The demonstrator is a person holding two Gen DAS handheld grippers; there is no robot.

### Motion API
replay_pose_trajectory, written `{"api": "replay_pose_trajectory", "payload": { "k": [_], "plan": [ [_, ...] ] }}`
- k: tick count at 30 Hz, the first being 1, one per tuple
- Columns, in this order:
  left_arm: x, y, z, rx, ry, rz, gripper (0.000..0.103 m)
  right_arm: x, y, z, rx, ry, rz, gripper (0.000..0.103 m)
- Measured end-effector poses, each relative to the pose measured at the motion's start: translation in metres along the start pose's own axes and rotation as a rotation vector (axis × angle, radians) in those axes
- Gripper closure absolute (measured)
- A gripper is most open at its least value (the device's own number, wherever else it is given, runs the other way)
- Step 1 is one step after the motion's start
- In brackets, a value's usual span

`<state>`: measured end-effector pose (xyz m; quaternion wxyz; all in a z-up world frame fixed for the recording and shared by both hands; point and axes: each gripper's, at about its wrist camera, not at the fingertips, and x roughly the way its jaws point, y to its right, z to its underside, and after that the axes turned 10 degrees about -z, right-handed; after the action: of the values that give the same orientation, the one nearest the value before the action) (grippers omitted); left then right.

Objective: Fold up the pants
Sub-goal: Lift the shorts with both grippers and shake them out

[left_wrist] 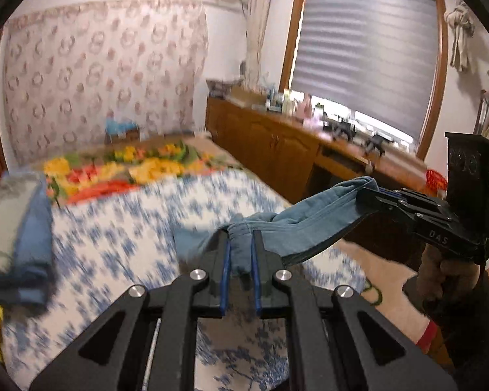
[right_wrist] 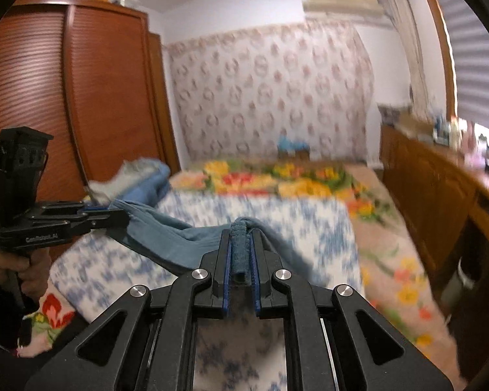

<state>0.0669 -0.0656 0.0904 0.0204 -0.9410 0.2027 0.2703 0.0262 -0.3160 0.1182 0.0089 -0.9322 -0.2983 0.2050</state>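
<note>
— Left gripper [left_wrist: 241, 244] and right gripper [right_wrist: 241, 239] each clench the blue pants [left_wrist: 309, 224], lifted above the bed [left_wrist: 130, 228].
— Keep the held edge taut and level, then lay it flat.

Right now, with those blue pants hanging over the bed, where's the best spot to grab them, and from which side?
Probably the thick waistband edge of the blue pants, one corner per tongs, approached from the near side. That is where the left tongs and right tongs are shut on it, and the band stretches between them while the rest hangs toward the bed.
</note>
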Motion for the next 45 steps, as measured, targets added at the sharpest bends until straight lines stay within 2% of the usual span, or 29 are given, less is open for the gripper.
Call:
{"api": "replay_pose_trajectory", "payload": {
  "k": [5,13,18,21,25,32,36,42,45],
  "plan": [
    [-0.015,-0.02,-0.036,0.008,0.063,-0.056,0.096,0.009,-0.014,-0.046,-0.065,0.033,-0.025,0.096],
    [0.024,-0.075,-0.082,-0.007,0.066,-0.183,0.096,0.094,-0.006,-0.106,-0.107,-0.024,-0.047,0.096],
    [0.034,-0.104,-0.123,-0.009,0.115,-0.247,0.096,0.138,-0.009,-0.153,-0.168,0.016,-0.011,0.096],
    [0.035,-0.113,-0.126,0.016,0.132,-0.283,0.096,0.146,-0.008,-0.164,-0.174,0.037,-0.011,0.096],
    [0.053,-0.124,-0.09,0.024,0.071,-0.303,0.096,0.167,-0.001,-0.135,-0.142,-0.021,-0.037,0.096],
    [0.087,-0.127,-0.005,-0.008,-0.064,-0.287,0.096,0.204,0.0,-0.033,-0.093,-0.204,-0.064,0.096],
    [0.079,-0.115,0.015,-0.017,-0.079,-0.266,0.096,0.201,-0.001,-0.015,-0.079,-0.237,-0.067,0.096],
    [0.054,-0.098,0.043,-0.038,-0.083,-0.227,0.096,0.173,-0.015,-0.001,-0.061,-0.241,-0.08,0.096],
    [0.045,-0.092,0.062,-0.056,-0.104,-0.207,0.096,0.161,-0.022,0.021,-0.045,-0.27,-0.1,0.096]
  ]
}}
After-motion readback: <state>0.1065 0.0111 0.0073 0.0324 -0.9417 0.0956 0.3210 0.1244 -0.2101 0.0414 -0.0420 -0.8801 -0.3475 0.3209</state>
